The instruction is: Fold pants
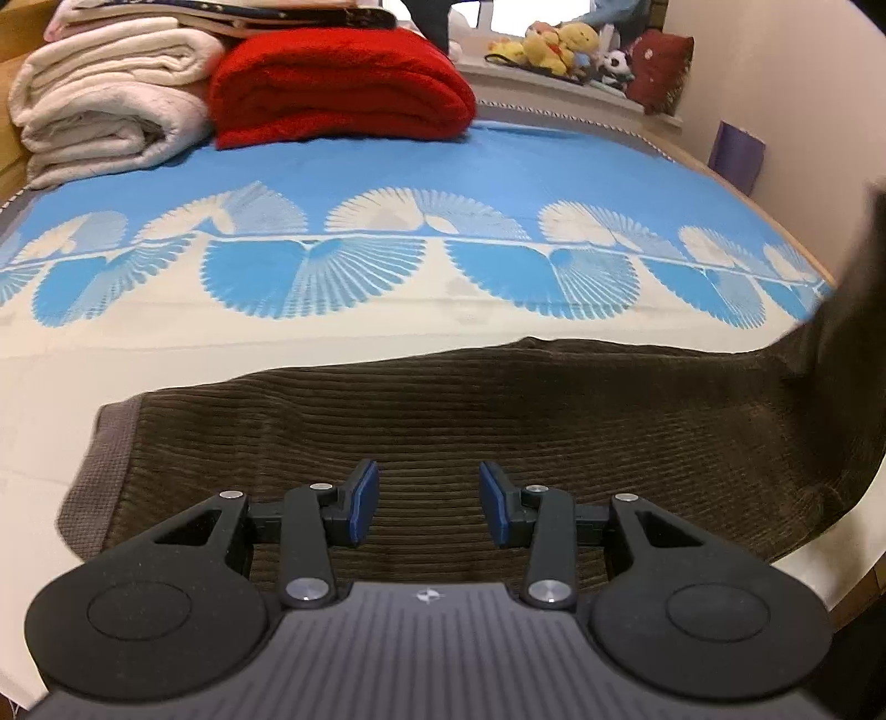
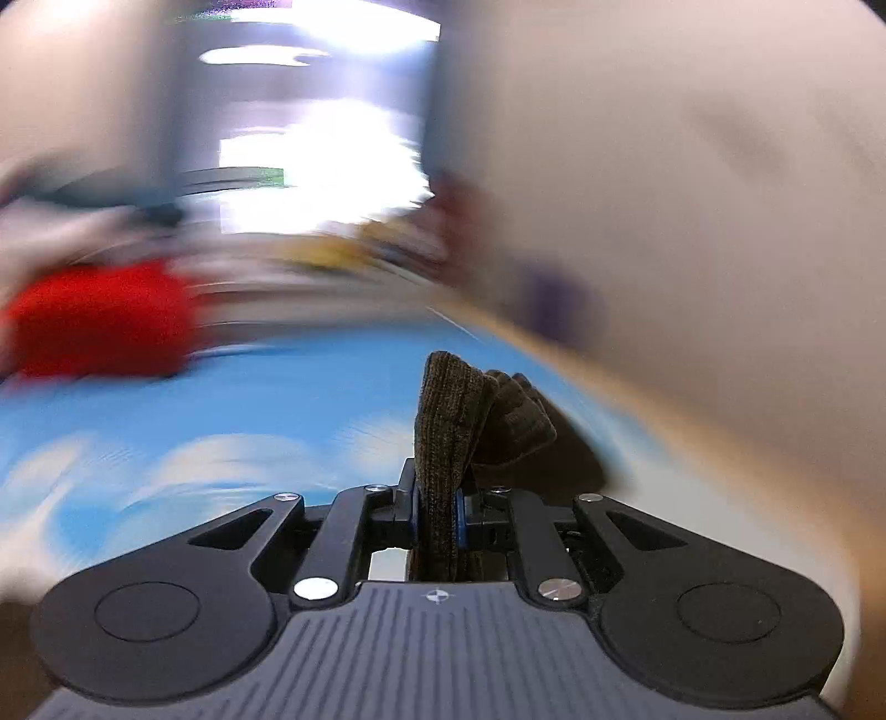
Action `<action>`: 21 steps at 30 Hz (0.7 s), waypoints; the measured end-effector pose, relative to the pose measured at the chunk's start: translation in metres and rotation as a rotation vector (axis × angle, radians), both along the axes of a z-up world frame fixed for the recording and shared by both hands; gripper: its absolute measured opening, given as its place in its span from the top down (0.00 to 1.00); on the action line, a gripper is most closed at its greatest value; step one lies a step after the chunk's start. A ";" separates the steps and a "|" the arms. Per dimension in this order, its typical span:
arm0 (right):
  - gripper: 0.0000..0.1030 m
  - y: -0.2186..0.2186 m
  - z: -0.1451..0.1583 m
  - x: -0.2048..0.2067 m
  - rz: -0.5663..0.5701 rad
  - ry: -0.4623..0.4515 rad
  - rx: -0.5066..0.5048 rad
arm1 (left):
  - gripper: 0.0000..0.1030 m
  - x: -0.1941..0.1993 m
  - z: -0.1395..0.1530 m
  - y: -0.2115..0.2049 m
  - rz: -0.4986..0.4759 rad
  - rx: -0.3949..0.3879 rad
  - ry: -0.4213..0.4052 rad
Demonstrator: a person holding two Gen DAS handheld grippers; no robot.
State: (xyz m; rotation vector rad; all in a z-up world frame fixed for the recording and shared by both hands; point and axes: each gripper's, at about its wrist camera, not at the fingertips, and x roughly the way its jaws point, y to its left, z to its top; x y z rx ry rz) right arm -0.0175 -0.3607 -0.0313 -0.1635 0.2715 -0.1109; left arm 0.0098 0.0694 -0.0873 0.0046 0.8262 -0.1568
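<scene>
Dark brown corduroy pants (image 1: 470,432) lie flat across the near part of the bed, with a grey cuff band (image 1: 97,476) at the left end. Their right end rises off the bed at the frame's right edge. My left gripper (image 1: 429,504) is open and empty, just above the pants' near half. My right gripper (image 2: 437,515) is shut on a bunched end of the pants (image 2: 448,421), held up above the bed. The right wrist view is heavily motion-blurred.
The bed has a blue and cream fan-patterned cover (image 1: 387,183). A folded red blanket (image 1: 338,83) and white blankets (image 1: 105,94) lie at the far left. Stuffed toys (image 1: 559,44) sit on a far ledge. A wall (image 1: 786,83) runs along the right.
</scene>
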 end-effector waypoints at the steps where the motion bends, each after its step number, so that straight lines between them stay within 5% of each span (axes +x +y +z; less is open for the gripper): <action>1: 0.88 0.041 0.000 -0.006 0.114 -0.004 -0.058 | 0.57 -0.002 0.001 0.004 0.002 -0.002 -0.001; 6: 0.88 0.203 -0.071 -0.031 0.559 0.218 -0.231 | 0.57 -0.009 0.001 0.025 0.025 -0.025 0.023; 10: 0.86 0.260 -0.144 -0.044 0.712 0.448 -0.430 | 0.57 -0.012 -0.006 0.031 0.033 -0.003 0.055; 12: 0.86 0.271 -0.143 -0.047 0.714 0.425 -0.494 | 0.57 -0.014 -0.007 0.032 0.025 0.008 0.053; 16: 0.84 0.261 -0.111 -0.026 0.656 0.414 -0.372 | 0.57 -0.016 -0.005 0.038 0.029 0.010 0.043; 21: 0.73 0.265 -0.112 -0.036 0.752 0.489 -0.403 | 0.57 -0.016 -0.005 0.043 0.067 -0.025 0.064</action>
